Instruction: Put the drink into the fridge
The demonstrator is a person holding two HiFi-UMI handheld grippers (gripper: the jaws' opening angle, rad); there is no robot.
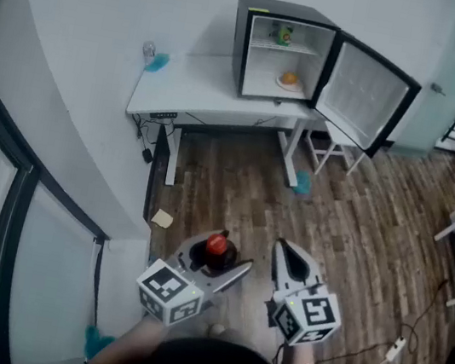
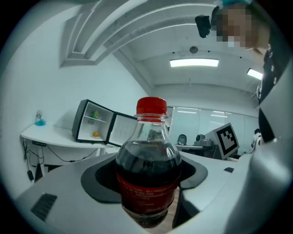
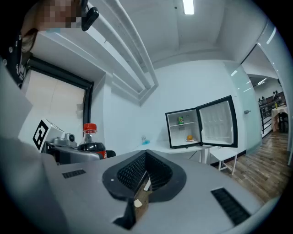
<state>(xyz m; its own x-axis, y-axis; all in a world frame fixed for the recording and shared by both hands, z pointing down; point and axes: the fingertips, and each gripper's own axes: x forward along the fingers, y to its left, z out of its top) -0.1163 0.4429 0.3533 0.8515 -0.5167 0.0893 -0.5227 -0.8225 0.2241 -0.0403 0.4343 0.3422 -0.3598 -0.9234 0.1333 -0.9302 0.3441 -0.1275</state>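
Head view: the left gripper (image 1: 222, 264) and the right gripper (image 1: 281, 251) are seen side by side, low in the frame, above a wood-plank floor (image 1: 235, 187) and well apart from a white desk (image 1: 200, 90) set against the wall. The left gripper's jaws are spread wide and closed on a cola bottle (image 1: 216, 243), which is held upright off the floor. In the left gripper view the dark pads are seen pressed to both sides of the bottle's body, with its red label level with them and its red cap above. In the right gripper view the right gripper's jaws are seen brought together, with nothing gripped; only a thin slit is left between them. A black mini fridge (image 1: 240, 45) is placed at the right end of the tabletop, and its door (image 1: 365, 92) is swung fully open past the tabletop's right edge. Inside, a green container (image 1: 282, 33) is seen on the upper shelf and an orange item (image 1: 289, 78) on a white plate (image 1: 280, 83) on the fridge's bottom. A small clear vessel beside something blue (image 1: 153, 57) is seen at the tabletop's rear left corner. A white stool (image 1: 336, 152) is placed on the floor below the open door.
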